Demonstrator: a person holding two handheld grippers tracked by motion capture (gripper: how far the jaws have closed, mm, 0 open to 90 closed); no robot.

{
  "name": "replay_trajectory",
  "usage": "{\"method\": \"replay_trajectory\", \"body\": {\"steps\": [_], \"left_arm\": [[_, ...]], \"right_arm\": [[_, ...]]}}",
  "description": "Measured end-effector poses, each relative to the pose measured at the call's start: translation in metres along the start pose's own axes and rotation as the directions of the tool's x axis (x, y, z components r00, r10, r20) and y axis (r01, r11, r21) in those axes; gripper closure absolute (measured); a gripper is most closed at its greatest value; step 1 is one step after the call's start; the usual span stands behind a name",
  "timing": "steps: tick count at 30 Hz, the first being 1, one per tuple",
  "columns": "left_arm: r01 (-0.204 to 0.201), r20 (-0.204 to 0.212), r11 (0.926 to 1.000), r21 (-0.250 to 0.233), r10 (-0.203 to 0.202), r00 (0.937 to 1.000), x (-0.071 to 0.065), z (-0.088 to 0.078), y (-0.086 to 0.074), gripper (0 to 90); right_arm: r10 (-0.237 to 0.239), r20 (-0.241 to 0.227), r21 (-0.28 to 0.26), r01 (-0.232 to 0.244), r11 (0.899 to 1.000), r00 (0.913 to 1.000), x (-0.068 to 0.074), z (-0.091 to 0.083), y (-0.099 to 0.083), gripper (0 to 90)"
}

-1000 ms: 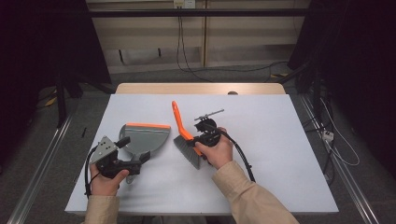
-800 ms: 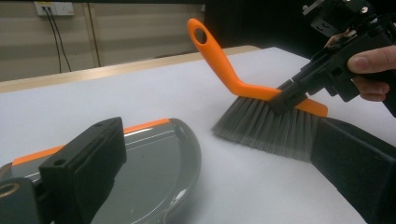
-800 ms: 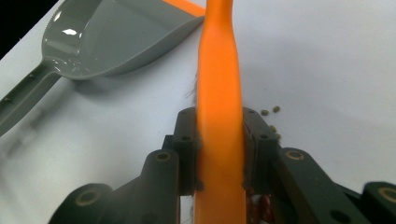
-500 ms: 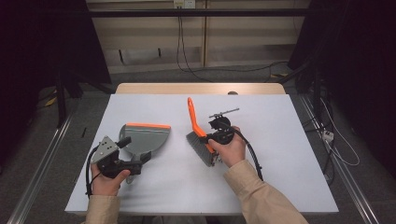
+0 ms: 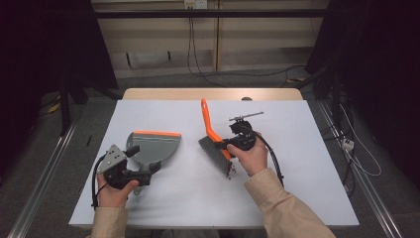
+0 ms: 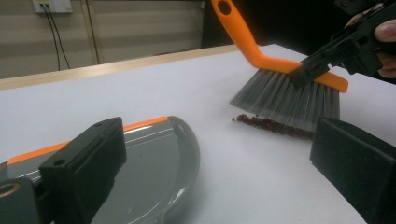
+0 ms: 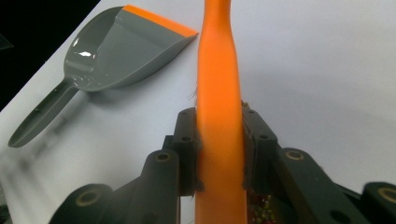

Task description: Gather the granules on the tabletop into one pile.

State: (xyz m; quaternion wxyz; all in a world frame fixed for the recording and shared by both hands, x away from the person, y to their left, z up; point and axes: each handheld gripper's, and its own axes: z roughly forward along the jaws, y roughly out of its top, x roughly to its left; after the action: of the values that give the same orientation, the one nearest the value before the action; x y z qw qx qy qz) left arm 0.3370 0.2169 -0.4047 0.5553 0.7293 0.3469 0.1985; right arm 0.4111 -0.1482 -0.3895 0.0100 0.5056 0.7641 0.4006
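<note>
A grey dustpan [image 5: 154, 147] with an orange lip lies flat on the white table [image 5: 297, 198], left of centre. My left gripper [image 5: 147, 172] rests at its near side, open, and the pan's bowl [image 6: 140, 172] lies low between the wide-apart jaws. My right gripper [image 5: 229, 144] is shut on the orange brush [image 5: 208, 124], clamping its back just above the grey bristles [image 6: 285, 100]. The handle [image 7: 218, 60] points up and away. A small heap of dark red beads [image 6: 268, 124] lies on the table right under the bristles.
The dustpan's grey handle [image 7: 39, 114] lies free on the table, pointing towards the person. A wooden strip [image 5: 213, 93] edges the table's far side, and cables [image 5: 346, 146] lie on the floor to the right.
My right gripper has carried the brush to the right and a little farther away. The left gripper and the dustpan have stayed put.
</note>
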Motion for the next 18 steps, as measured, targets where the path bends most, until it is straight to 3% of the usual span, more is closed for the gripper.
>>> {"method": "replay_trajectory", "body": {"steps": [6,12,16,18], "left_arm": [[0.003,0.001,1.0000,0.002,-0.003,1.0000,0.000,0.000,-0.001,3.5],[0.007,0.001,1.0000,0.001,-0.007,1.0000,0.000,0.000,-0.001,3.5],[0.005,0.004,1.0000,0.006,-0.005,1.0000,-0.001,0.001,-0.001,3.5],[0.006,0.005,1.0000,0.006,-0.006,1.0000,-0.001,0.002,-0.001,3.5]], "right_arm": [[-0.026,0.018,-0.023,0.027,0.999,0.9995,-0.006,-0.010,0.005,71.3],[-0.041,0.100,-0.020,0.043,0.999,0.9942,-0.020,-0.022,0.006,71.3],[-0.053,0.155,-0.017,0.056,0.998,0.9865,-0.028,-0.027,0.004,71.3],[-0.081,0.195,-0.009,0.084,0.996,0.9775,-0.030,-0.027,0.003,71.3]]}}
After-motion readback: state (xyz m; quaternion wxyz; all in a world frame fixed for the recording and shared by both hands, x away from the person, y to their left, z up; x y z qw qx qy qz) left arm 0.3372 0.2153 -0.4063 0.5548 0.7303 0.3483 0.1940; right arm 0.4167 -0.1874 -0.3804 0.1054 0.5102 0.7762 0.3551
